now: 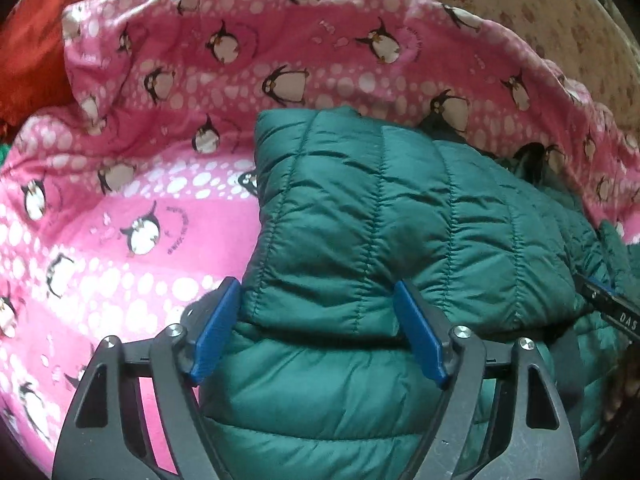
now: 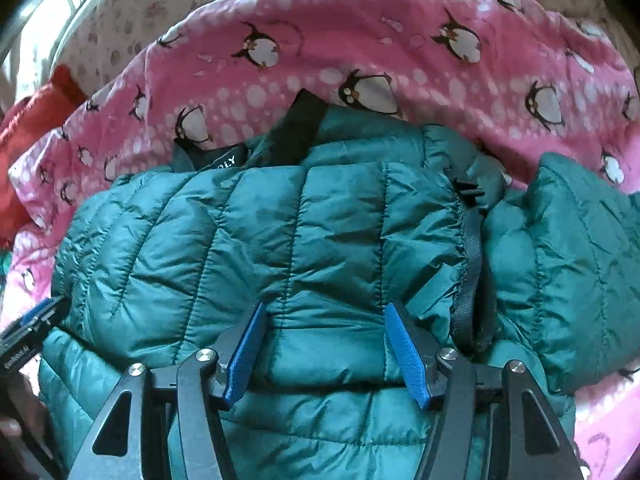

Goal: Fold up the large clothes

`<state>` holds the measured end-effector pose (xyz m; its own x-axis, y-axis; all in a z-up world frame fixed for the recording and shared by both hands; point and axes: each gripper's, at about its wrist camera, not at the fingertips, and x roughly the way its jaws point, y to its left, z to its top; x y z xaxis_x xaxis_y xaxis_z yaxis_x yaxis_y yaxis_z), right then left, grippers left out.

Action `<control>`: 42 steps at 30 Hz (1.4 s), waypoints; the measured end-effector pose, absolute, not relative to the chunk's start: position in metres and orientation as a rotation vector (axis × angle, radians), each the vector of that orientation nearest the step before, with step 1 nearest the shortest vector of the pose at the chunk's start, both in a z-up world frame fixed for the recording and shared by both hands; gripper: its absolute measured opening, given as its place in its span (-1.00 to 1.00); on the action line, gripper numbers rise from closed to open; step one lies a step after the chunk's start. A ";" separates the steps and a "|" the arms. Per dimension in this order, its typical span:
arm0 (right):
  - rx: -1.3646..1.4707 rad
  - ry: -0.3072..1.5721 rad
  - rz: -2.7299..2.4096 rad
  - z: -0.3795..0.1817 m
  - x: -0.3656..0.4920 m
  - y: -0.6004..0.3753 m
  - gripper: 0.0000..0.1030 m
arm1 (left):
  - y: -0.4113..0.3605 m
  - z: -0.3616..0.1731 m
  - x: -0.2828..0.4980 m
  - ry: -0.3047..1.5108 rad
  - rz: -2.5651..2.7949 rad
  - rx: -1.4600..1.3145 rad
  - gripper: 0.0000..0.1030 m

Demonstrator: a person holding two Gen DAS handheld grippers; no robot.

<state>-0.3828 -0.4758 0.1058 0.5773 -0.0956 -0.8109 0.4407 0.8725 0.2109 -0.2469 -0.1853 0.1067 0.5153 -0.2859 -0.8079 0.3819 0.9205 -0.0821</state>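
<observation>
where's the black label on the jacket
In the right wrist view, the label sits at the far left edge of the jacket, against the penguin blanket.

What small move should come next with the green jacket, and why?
Probably close both tools on the folded edge. The left tool and right tool stand open around the green jacket's fold, which lies on the pink penguin blanket, not yet gripped.

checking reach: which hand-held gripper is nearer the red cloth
Left. The left hand-held gripper sits at the jacket's end toward the red cloth; the right one is farther along.
</observation>
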 end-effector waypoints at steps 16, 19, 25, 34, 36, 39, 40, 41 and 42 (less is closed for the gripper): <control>0.284 0.895 -0.264 0.134 -0.345 -0.410 0.16 | -0.182 0.103 -0.249 0.924 -0.401 0.066 0.56; 0.308 0.905 -0.281 0.117 -0.344 -0.413 0.29 | -0.181 0.103 -0.248 0.921 -0.402 0.068 0.56; 0.307 0.880 -0.307 0.148 -0.365 -0.428 0.28 | -0.170 0.117 -0.255 0.918 -0.411 0.039 0.56; 0.370 0.973 -0.461 0.119 -0.388 -0.477 0.31 | -0.166 0.142 -0.285 0.868 -0.445 0.040 0.56; 0.354 0.965 -0.466 0.126 -0.392 -0.472 0.31 | -0.168 0.148 -0.293 0.856 -0.455 0.045 0.56; 0.353 0.941 -0.448 0.139 -0.407 -0.467 0.31 | -0.168 0.156 -0.304 0.841 -0.472 0.045 0.56; 0.344 0.931 -0.447 0.145 -0.413 -0.463 0.31 | -0.168 0.158 -0.308 0.832 -0.475 0.046 0.56; 0.329 0.917 -0.448 0.150 -0.420 -0.460 0.31 | -0.169 0.161 -0.312 0.824 -0.479 0.048 0.56; 0.319 0.905 -0.448 0.154 -0.428 -0.457 0.31 | -0.170 0.163 -0.317 0.813 -0.484 0.051 0.56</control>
<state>-0.4284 -0.4565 0.1542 0.5359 -0.2380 -0.8101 0.5004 0.8623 0.0776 -0.3171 -0.1696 0.1632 0.5851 -0.3951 -0.7082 0.4337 0.8904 -0.1385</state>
